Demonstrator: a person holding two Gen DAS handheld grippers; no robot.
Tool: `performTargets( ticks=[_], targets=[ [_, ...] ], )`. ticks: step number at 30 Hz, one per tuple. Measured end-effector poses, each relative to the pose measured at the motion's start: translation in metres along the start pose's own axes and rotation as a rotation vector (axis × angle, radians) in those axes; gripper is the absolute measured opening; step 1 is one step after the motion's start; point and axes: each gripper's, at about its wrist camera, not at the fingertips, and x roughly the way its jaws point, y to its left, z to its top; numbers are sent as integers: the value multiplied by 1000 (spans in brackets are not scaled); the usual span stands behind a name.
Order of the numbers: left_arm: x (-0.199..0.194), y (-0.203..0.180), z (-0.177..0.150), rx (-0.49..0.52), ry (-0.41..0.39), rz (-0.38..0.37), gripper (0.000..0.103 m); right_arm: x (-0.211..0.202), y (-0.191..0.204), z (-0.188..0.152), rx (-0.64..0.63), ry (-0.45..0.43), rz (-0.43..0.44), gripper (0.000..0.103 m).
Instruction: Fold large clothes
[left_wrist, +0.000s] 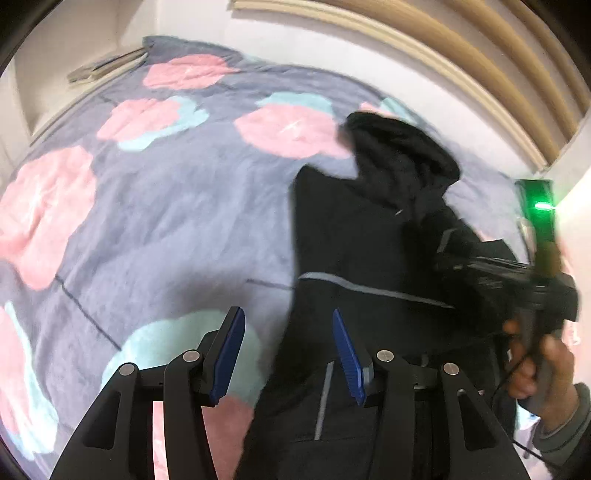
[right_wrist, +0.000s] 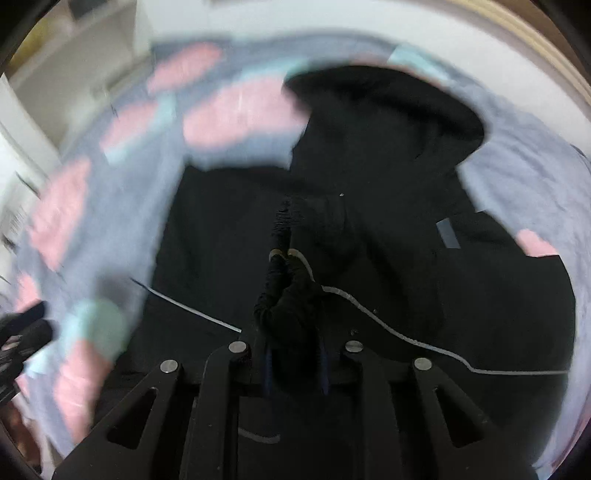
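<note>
- Fuzzy grey-blue blanket (left_wrist: 166, 206) with pink and mint blobs, thin dark grid lines across it, white wall and curved beige slats (left_wrist: 480, 74) behind the far edge.
- Black hooded jacket (left_wrist: 369, 240) spread over the blanket's right half, hood bunched up toward the far edge, matte fabric with thin silver reflective piping.
- Left gripper (left_wrist: 288, 350) hanging spread wide with nothing between, blue ribbed pads (left_wrist: 229, 354) over the jacket's left hem.
- Right gripper (right_wrist: 293, 363) pinched tight on a gathered fold of the jacket, cloth bunched up between the pads.
- Only in the left wrist view: right hand (left_wrist: 543, 365) on its handle at the right, green light (left_wrist: 539, 206) above it, flat pale things (left_wrist: 107, 68) by the far left corner.
- Right wrist view pretty smeared, but shows a grey rectangular patch (right_wrist: 448, 232) on the jacket.
- Left half of the blanket just bare plush.
</note>
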Motion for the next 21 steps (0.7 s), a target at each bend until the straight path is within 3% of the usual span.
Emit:
performTargets(
  ticks=[3, 6, 8, 9, 12, 14, 17, 21],
  targets=[
    [10, 2, -12, -12, -5, 50, 51, 49, 14, -3, -69, 78, -60, 31],
    [21, 3, -17, -38, 23, 1, 51, 58, 25, -8, -147, 83, -91, 43],
    [27, -5, -14, -26, 34, -33, 51, 49, 24, -8, -163, 130, -17, 50],
    [27, -11, -14, -16, 32, -44, 51, 38, 18, -9, -148, 140, 68, 50],
    [29, -33, -5, 15, 23, -100, 51, -10, -19, -19, -71, 69, 185, 61],
    [34, -49, 3, 35, 22, -164, 51, -36, -49, -29, -5, 24, 201, 70],
    [53, -71, 16, 44, 61, -262, 51, -70, -114, -55, 113, -38, 136, 72],
    [87, -93, 32, 23, 117, -347, 51, -91, -196, -101, 257, -28, -49, 72]
  ],
)
